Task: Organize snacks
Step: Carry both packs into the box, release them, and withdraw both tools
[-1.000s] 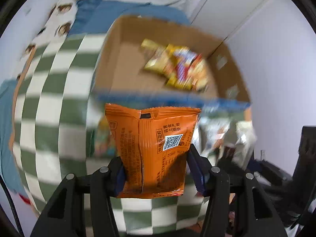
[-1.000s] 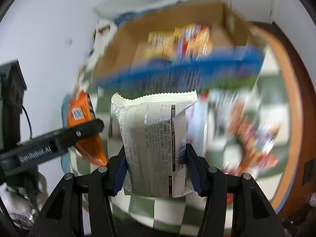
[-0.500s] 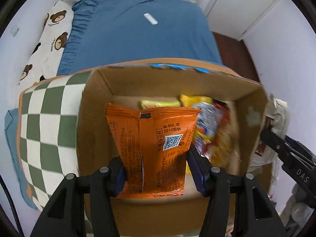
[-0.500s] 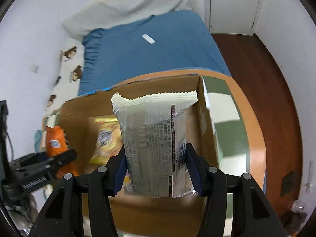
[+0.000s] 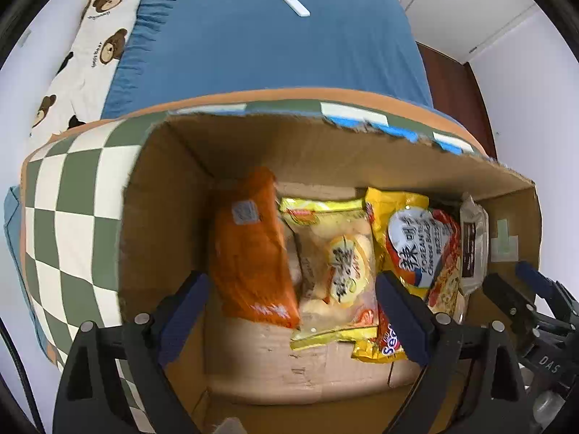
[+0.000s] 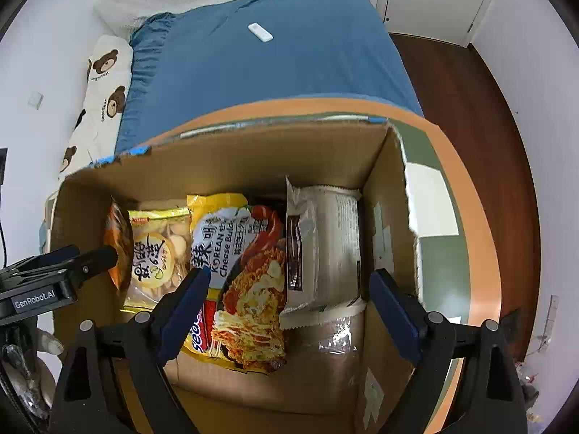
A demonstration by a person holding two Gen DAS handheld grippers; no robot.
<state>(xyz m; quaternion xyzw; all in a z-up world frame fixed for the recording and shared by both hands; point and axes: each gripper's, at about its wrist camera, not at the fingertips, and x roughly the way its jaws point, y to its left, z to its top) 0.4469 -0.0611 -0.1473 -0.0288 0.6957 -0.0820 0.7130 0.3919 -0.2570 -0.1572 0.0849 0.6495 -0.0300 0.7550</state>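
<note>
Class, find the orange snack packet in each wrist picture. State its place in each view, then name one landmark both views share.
Left wrist view: the orange snack packet lies left of centre inside the brown cardboard box, leftmost in the row of snacks.
Right wrist view: the orange snack packet shows as a thin sliver at the box's left end.
Shared landmark: the small white remote on the blue bed.

Both tongs are showing matte black frames with dark blue pads lining the inner faces of their fingers, and round silver screws are sitting on the knuckles. The left tongs (image 5: pixel 291 307) are wearing white "GenRobot.AI" lettering on the side of their body; the right tongs (image 6: pixel 287 303) are carrying white letters reading "DAS"
</note>
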